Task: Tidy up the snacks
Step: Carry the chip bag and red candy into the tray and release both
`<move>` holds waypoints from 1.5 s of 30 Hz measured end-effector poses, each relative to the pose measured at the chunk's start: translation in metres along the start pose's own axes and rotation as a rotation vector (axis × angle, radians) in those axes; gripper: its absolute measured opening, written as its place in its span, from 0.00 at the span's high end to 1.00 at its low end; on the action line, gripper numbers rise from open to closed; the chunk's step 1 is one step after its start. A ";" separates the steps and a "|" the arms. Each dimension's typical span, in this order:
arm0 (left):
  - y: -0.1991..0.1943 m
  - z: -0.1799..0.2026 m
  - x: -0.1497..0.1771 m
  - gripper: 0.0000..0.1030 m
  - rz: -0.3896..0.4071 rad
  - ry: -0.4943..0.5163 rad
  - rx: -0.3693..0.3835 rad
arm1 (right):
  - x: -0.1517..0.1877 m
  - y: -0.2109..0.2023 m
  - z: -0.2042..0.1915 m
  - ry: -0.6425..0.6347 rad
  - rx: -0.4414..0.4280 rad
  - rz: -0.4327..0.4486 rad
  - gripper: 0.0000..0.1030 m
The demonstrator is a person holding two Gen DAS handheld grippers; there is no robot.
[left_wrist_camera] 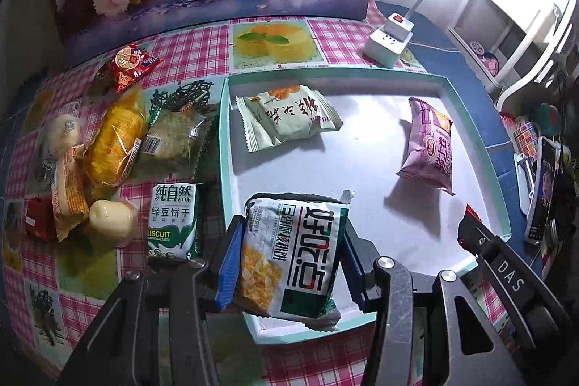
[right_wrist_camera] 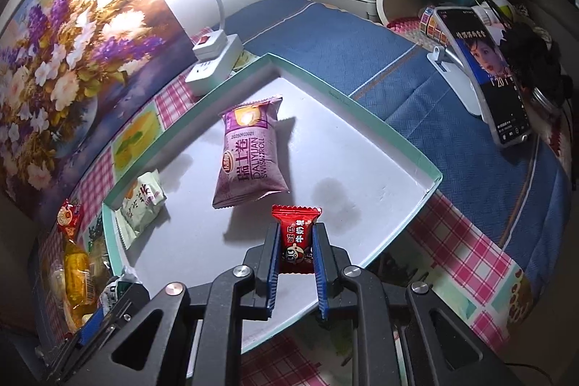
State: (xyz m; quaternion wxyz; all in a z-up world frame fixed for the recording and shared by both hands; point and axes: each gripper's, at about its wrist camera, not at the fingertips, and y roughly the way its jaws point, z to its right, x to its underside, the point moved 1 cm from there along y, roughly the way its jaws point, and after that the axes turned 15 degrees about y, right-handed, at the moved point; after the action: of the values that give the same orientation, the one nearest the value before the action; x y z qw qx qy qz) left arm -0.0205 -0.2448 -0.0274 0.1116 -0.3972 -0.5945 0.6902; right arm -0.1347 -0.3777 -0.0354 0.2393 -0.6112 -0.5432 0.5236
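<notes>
My left gripper (left_wrist_camera: 289,234) is shut on a white-and-green snack packet (left_wrist_camera: 293,252) with a yellow picture, held over the near edge of the shallow teal-rimmed tray (left_wrist_camera: 336,78). My right gripper (right_wrist_camera: 297,241) is shut on a small red candy packet (right_wrist_camera: 296,237), also above the tray (right_wrist_camera: 343,96); it shows at the right in the left wrist view as the right gripper (left_wrist_camera: 474,227). Inside the tray lie a pale green packet (left_wrist_camera: 289,118) (right_wrist_camera: 143,205) and a purple Swiss roll packet (left_wrist_camera: 430,147) (right_wrist_camera: 248,158).
Left of the tray lies a pile of snacks: a green biscuit box (left_wrist_camera: 173,223), a yellow packet (left_wrist_camera: 115,140), a red packet (left_wrist_camera: 130,64), buns. A white power strip with a lamp (left_wrist_camera: 389,40) stands behind the tray. A phone on a stand (right_wrist_camera: 488,75) sits at the right.
</notes>
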 end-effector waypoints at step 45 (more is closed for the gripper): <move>-0.022 -0.136 0.054 0.06 -0.030 -0.508 -0.294 | 0.023 0.000 -0.040 -0.233 -0.061 0.023 0.00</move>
State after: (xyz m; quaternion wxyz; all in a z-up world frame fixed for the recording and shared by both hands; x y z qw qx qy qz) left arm 0.0292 -0.1053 -0.0268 -0.0896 -0.2147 -0.7028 0.6723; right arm -0.1016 -0.3452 -0.0306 0.1501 -0.5594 -0.5760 0.5769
